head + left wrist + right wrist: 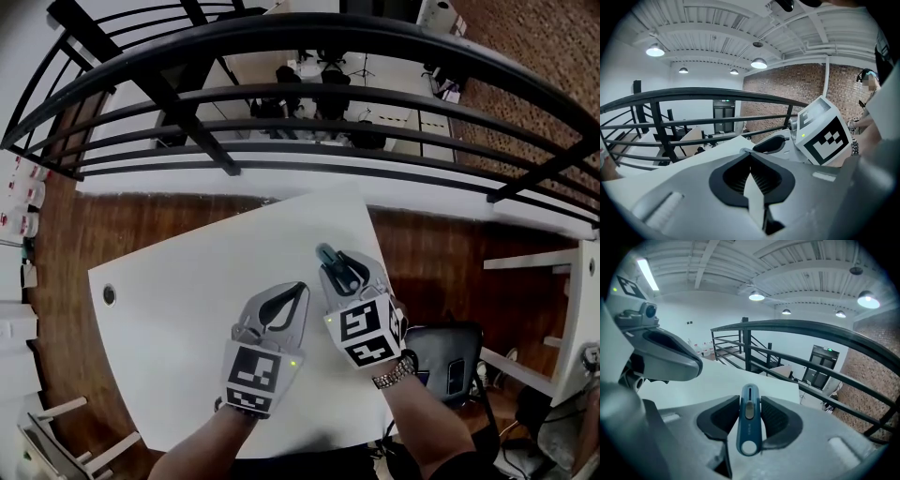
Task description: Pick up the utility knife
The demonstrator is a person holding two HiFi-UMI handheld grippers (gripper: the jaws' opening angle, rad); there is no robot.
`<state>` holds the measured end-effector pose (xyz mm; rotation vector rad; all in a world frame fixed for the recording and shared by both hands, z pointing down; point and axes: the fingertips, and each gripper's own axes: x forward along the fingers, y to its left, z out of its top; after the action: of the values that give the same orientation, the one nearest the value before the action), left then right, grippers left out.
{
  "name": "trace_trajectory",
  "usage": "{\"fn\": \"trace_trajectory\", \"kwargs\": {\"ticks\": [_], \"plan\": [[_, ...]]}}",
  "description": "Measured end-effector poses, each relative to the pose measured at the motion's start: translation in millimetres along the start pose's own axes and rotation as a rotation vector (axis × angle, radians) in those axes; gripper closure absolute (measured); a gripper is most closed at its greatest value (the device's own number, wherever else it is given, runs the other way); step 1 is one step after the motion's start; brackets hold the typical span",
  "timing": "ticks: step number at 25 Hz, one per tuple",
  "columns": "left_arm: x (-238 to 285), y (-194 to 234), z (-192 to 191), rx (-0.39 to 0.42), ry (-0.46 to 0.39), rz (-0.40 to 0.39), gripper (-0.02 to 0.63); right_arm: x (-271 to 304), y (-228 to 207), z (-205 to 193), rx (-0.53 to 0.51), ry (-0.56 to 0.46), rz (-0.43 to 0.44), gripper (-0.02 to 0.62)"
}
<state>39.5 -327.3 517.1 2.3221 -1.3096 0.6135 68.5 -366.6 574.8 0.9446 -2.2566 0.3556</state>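
My right gripper (330, 257) is shut on the blue utility knife (328, 254), held a little above the white table (187, 281). In the right gripper view the knife (749, 427) lies lengthwise between the dark pads (774, 420), its slider facing up and its round end toward the camera. My left gripper (301, 287) hovers just left of it, jaws shut and tips touching, with nothing between them. In the left gripper view the left gripper (750, 154) sits closed and the right gripper (774, 143) shows beside it on the right.
A black metal railing (309, 37) runs past the table's far edge, with a lower floor beyond it. The table has a cable hole (110, 295) at its left. A dark seat with a phone (452, 364) stands at the right on the wooden floor.
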Motion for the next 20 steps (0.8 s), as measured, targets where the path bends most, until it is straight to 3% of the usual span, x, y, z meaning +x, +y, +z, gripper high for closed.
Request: {"fn": "trace_trajectory", "kwargs": {"ticks": [11,20], "plan": [[-71,-26,8,0.034,-0.071,-0.007,0.589,-74,51,18,0.004,-0.080,-0.017,0.462],[-164,-49,-4,0.072,-0.157,-0.026,0.589,-147,121,27,0.022,-0.148,-0.070,0.462]]}}
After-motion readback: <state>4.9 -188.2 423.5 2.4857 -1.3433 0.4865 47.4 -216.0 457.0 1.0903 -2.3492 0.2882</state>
